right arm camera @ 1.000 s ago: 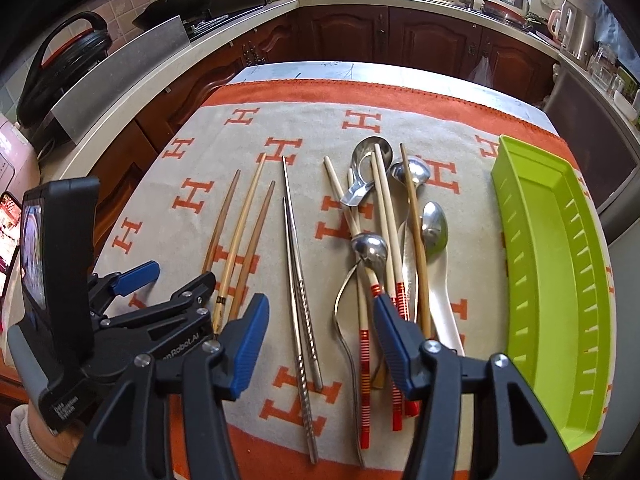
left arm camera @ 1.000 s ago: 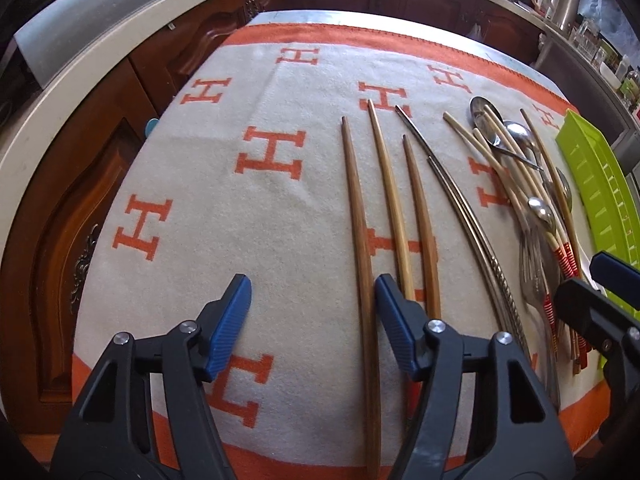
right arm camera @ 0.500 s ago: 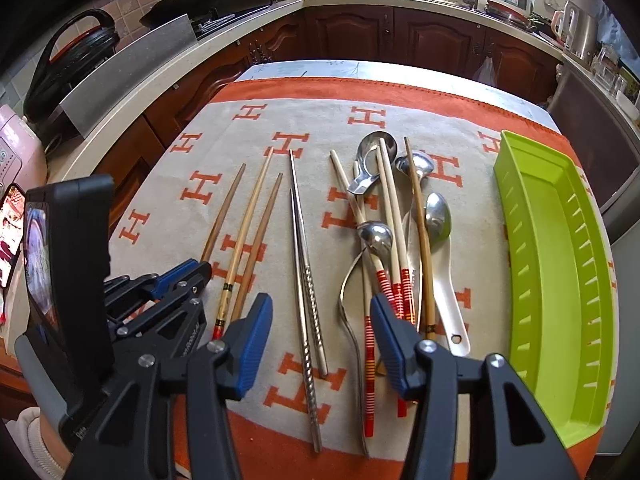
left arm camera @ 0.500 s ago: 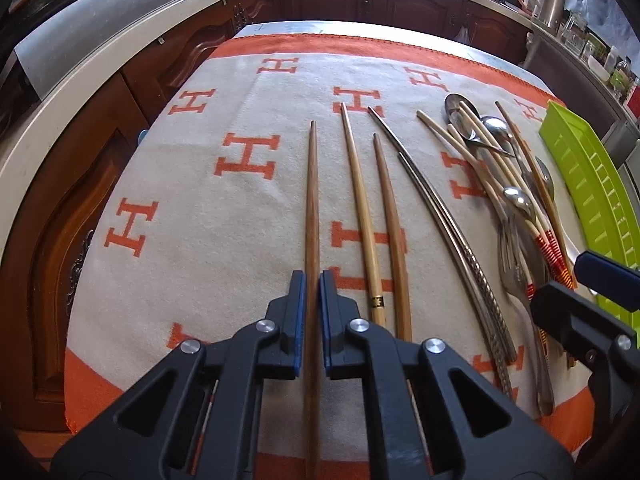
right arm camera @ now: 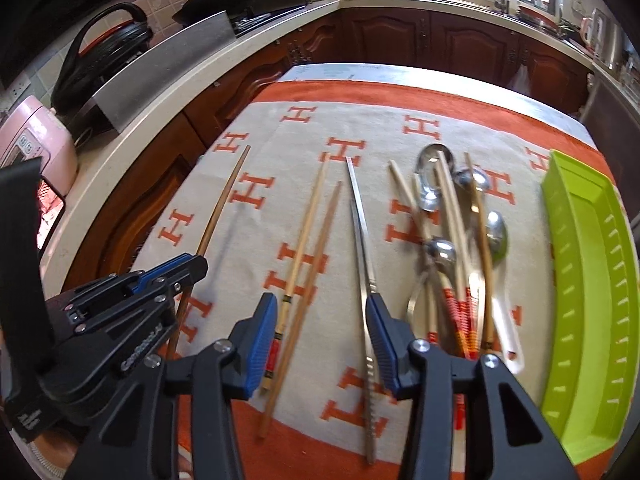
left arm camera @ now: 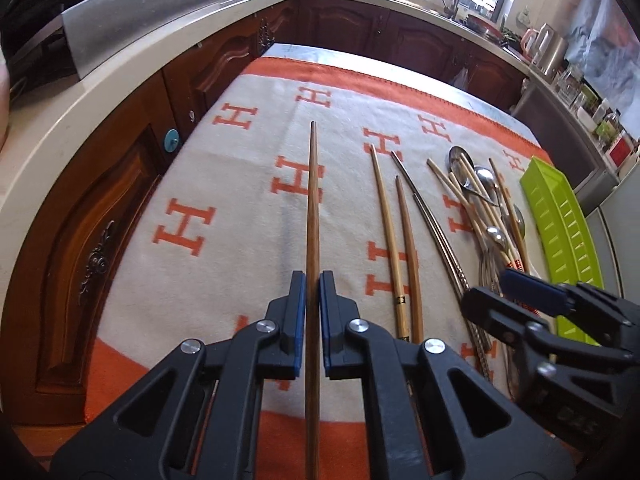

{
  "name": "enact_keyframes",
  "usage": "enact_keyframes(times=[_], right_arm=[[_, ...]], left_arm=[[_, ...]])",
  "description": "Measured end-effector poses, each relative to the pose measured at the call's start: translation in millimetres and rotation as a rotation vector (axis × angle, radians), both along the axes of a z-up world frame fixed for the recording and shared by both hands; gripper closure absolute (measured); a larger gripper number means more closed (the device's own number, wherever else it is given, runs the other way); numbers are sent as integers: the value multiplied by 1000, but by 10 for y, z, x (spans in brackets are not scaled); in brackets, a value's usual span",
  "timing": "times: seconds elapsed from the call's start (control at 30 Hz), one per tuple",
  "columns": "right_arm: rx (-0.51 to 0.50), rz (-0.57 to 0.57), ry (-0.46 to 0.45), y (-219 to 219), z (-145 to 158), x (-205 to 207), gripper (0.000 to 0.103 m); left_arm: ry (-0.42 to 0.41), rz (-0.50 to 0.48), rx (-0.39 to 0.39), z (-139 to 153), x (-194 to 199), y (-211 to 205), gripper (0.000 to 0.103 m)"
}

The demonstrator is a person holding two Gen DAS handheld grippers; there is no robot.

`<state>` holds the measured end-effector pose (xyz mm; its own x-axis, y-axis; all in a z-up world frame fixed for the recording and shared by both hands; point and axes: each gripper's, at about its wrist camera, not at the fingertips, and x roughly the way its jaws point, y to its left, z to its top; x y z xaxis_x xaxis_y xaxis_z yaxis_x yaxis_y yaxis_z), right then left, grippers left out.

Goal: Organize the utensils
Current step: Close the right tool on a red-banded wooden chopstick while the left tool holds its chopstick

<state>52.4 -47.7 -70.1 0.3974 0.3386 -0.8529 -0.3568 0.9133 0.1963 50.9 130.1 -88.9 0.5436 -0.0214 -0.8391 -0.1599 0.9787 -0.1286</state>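
Left wrist view: the left gripper (left arm camera: 312, 300) is clamped on a dark wooden chopstick (left arm camera: 313, 216), which runs straight out between its blue pads toward the far side of the H-patterned cloth (left arm camera: 224, 184), its tip raised off the fabric. To the right, two more wooden chopsticks (left arm camera: 394, 236) and a metal pair (left arm camera: 434, 224) lie on the cloth, then a heap of spoons and chopsticks (left arm camera: 484, 208), with a green tray (left arm camera: 560, 216) at far right. The right gripper (left arm camera: 504, 292) shows at the right edge.

Right wrist view: the right gripper (right arm camera: 322, 340), jaws about half open and just been closing, grips nothing. The two wooden chopsticks (right arm camera: 308, 248) and the metal pair (right arm camera: 362, 236) run between its pads. At left, the left gripper (right arm camera: 188, 268) holds the dark chopstick (right arm camera: 224, 200). The spoon heap (right arm camera: 456, 240) lies right of the jaws, the green tray (right arm camera: 592, 280) beyond it.
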Motion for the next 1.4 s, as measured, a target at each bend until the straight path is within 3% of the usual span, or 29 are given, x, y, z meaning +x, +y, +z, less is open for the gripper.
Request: enact_keyframes(times=[0.3,0.57,0.7,1.0,1.07,1.1,1.23,1.4], right_arm=[[11,15,17,386,-295,215,76],[-5,-12,22,506,-441,357,80],[-48,-18,32,583,-518,394,81],[-199,-28,-42,780,-533,302,82],[-209,-34,-55,785,-534,277,87],[-216,-36,-61,789,-535,264,95],[-190,-40,-49,741,-523,258,97],[-60,-53,25,534,-443,239,97]], left_arm=[[10,25,-46,-9,-118,223,98],[24,43,-73,-92,-111,401,98],[26,46,-87,-118,-98,437,98],[36,51,-92,-141,-87,451,98],[37,49,-88,-133,-89,434,98],[37,48,-86,-127,-94,423,98],[34,37,-78,-78,-101,357,98],[28,13,-73,36,-128,236,98]])
